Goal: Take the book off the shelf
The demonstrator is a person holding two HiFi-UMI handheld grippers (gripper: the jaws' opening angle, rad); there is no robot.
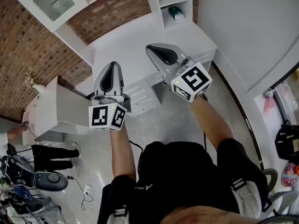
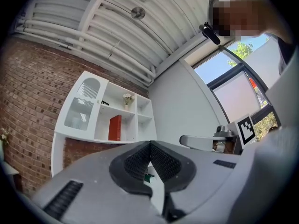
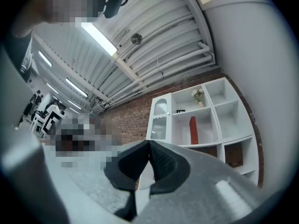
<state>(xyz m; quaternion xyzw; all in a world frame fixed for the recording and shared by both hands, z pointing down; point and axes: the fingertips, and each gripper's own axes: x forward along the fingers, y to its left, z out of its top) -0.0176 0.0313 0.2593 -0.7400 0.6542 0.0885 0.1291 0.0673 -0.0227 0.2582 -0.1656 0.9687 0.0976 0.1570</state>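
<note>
book: red book [image 3: 193, 130], upright on its own in the mid column of the shelf, in the cell under the vase; nothing touches it that I can see.
shelf: white shelf [image 3: 205, 144] on a brick wall, glass door [image 3: 160, 120] to the left of the book's cell, open cubbies to the right. Vase [image 3: 198, 95] w/ flowers sits one cell up.
right gripper: right gripper [image 3: 149, 143] has pads together, nothing btwn them; tilted a bit upward, well apart from the shelf.
left gripper: left gripper [image 2: 149, 144] has tips meeting too, empty; same book [image 2: 115, 128] shows in its view, well apart.
step: I judge approach not yet begun, task at the start.
how to do it well: I'd pick one gripper, prob. the right since the book sits nearer centre in its view. Open jaws before reaching the cell, turn them so the pads take the book's two covers, go in level, pinch across the spine, pull straight out.
risk: lifting too high inside the cell could knock the board under the vase; a shallow pinch may let the book tip.
</note>
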